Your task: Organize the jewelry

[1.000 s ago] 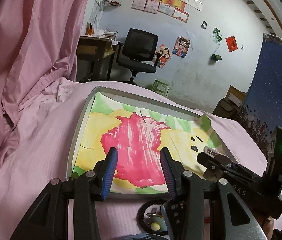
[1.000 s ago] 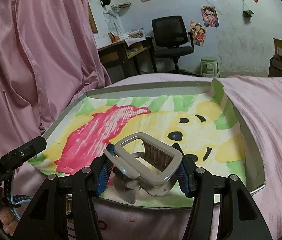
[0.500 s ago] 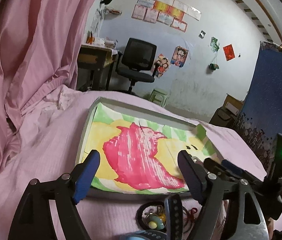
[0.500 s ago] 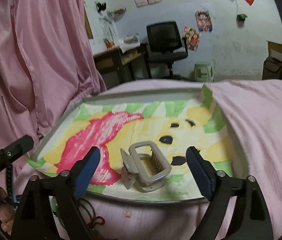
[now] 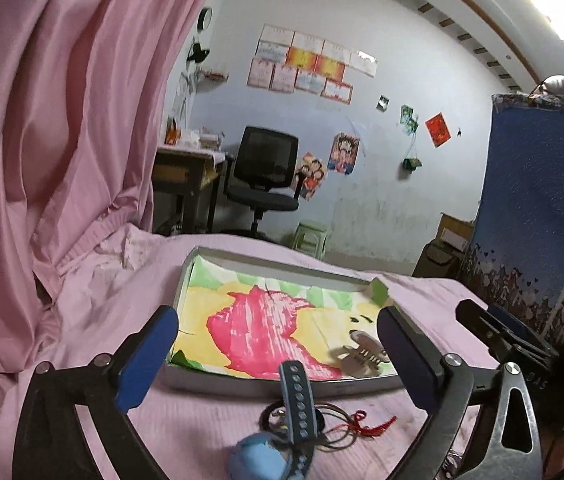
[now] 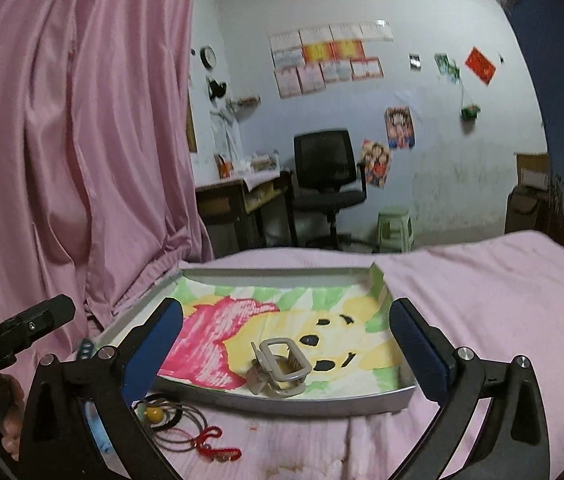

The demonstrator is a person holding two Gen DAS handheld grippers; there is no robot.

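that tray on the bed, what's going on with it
A person holds a two-finger gripper in each hand and is sorting jewelry on a pink bedsheet. A beige hair claw clip lies in the shallow tray, on its coloured drawing. The right gripper is open and holds nothing, and so is the left gripper. Outside the tray, near its front edge, lie a blue watch, dark cord loops with a yellow bead and a red string.

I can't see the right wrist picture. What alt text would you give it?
An open claw with blue-padded fingers frames a beige hair clip lying in a shallow tray lined with a colourful drawing, on a pink bedsheet. Cords with a yellow bead and red string lie before the tray.
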